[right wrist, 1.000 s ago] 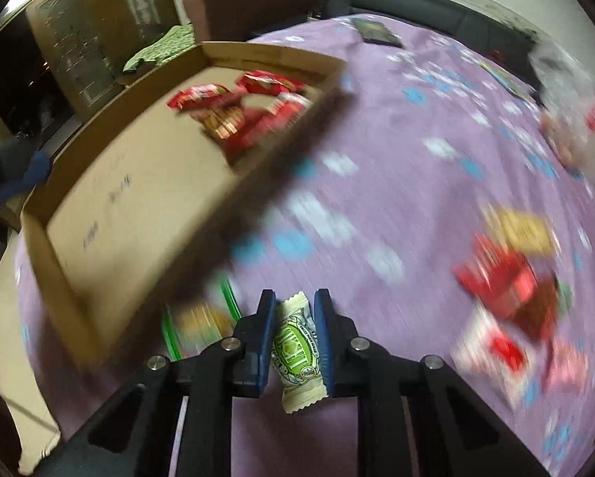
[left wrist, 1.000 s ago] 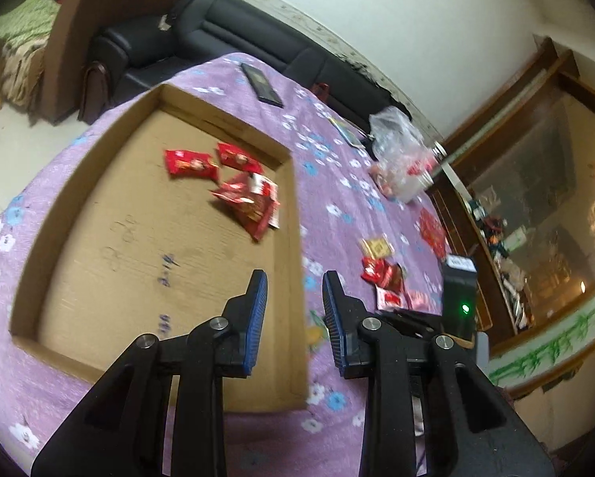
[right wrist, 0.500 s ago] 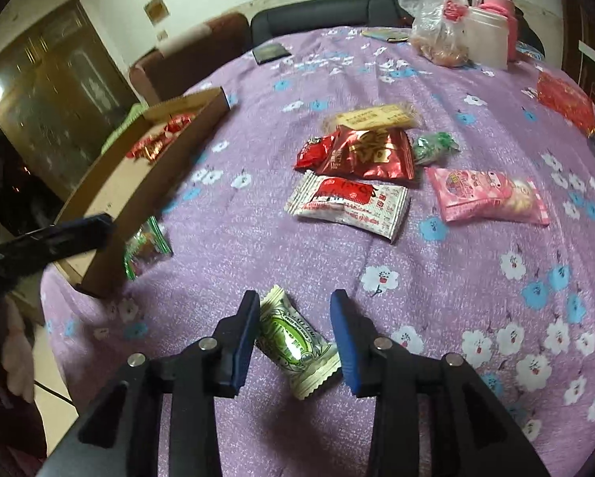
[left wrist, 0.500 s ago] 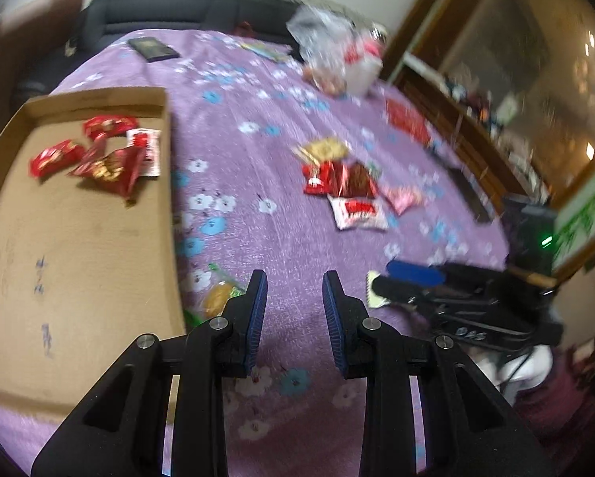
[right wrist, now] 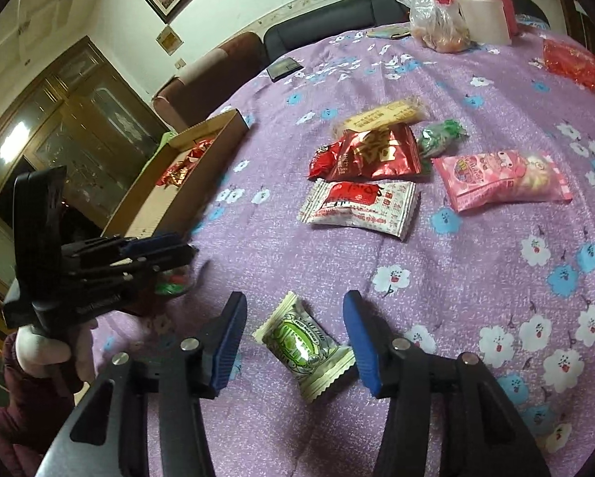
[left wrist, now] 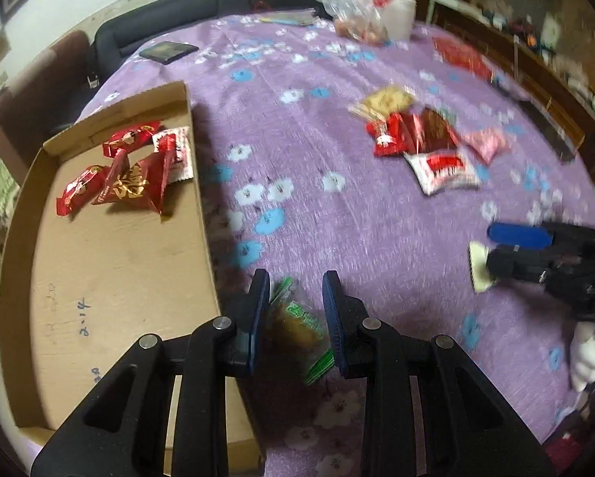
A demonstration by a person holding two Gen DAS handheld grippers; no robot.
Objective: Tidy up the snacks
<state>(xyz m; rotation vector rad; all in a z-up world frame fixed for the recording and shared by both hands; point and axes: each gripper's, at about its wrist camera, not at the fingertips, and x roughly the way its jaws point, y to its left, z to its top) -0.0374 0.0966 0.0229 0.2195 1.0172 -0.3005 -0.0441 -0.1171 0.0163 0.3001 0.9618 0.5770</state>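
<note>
My right gripper (right wrist: 293, 342) sits low centre of the right wrist view, jaws opening, w/ the cream-and-green wrapped candy (right wrist: 303, 348) lying on the purple floral tablecloth (right wrist: 476, 278) between the blue pads; neither pad touches it. My left gripper (left wrist: 293, 310) is at lower centre of the left wrist view, jaws only a narrow gap apart. A green-edged packet w/ an orange middle (left wrist: 301, 326) lies between them on the cloth, just beside the cardboard tray's (left wrist: 206, 214) near wall; the frame's blurred so I can't tell if the pads actually press it.

Tray fills the left side of the left wrist view, w/ red wrapped snacks (left wrist: 126, 175) bunched in its upper part. More loose snacks sit centre of the right wrist view: a red foil packet (right wrist: 381, 151), a white-and-red packet (right wrist: 361, 206) just below it, a pink packet (right wrist: 500, 181) to the right, a tan bar (right wrist: 381, 117) above, a small green packet (right wrist: 442, 137) between red and pink. A clear plastic bag (right wrist: 432, 12) and white jar (right wrist: 482, 14) stand at upper right.
</note>
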